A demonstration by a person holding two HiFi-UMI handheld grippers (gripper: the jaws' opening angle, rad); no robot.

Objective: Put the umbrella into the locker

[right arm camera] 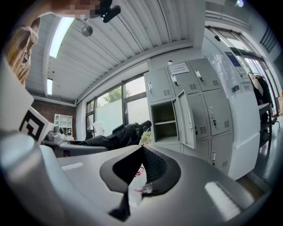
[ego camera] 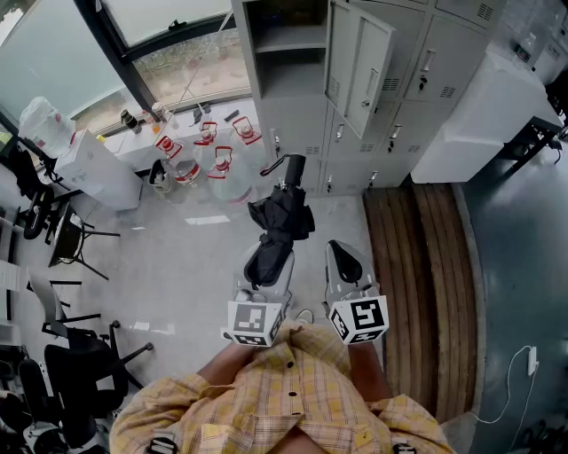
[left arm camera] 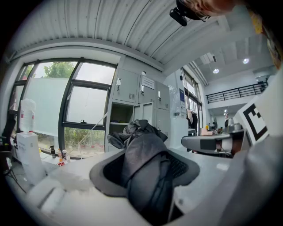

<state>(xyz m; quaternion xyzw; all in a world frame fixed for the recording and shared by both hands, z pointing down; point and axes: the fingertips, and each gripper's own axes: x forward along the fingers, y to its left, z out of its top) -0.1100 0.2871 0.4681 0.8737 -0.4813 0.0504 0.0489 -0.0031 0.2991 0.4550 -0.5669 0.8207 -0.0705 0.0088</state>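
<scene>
Both tongs were held out level ahead of the person's checked shirt (ego camera: 293,399), side by side and a little apart. The left tongs (ego camera: 269,259) were closed on the umbrella (ego camera: 280,217), a black folded one, with its bunched cloth filling the gap between the two pads (left arm camera: 111,171). The left gripper view showed the fabric pressed in there and spilling out past the tips. From that grip the umbrella ran toward 12 o'clock in the head view. Its loose folds widened halfway along and its dark handle (ego camera: 295,167) sat at the far end, off the floor (ego camera: 177,266) and short of the lockers (ego camera: 417,62). The right tongs (ego camera: 343,248) were drawn together at the tips with nothing between them. They lay at 3 o'clock of the left tongs, clear of the umbrella.

The bank of grey lockers stood at 12 o'clock. One compartment (ego camera: 286,40) was open, with a shelf across its inside, and its door (ego camera: 359,62) hung swung out on the 1 o'clock side. The umbrella was wholly outside it. At 10 o'clock of the handle, several clear water jugs (ego camera: 182,168) with red tops stood on the floor below the window (ego camera: 169,18). A strip of wooden boards (ego camera: 417,266) ran along the floor at 3 o'clock of the right tongs, and a white cabinet (ego camera: 479,115) stood at 2 o'clock beyond it. Black office chairs (ego camera: 75,363) crowded the 8 o'clock corner.
</scene>
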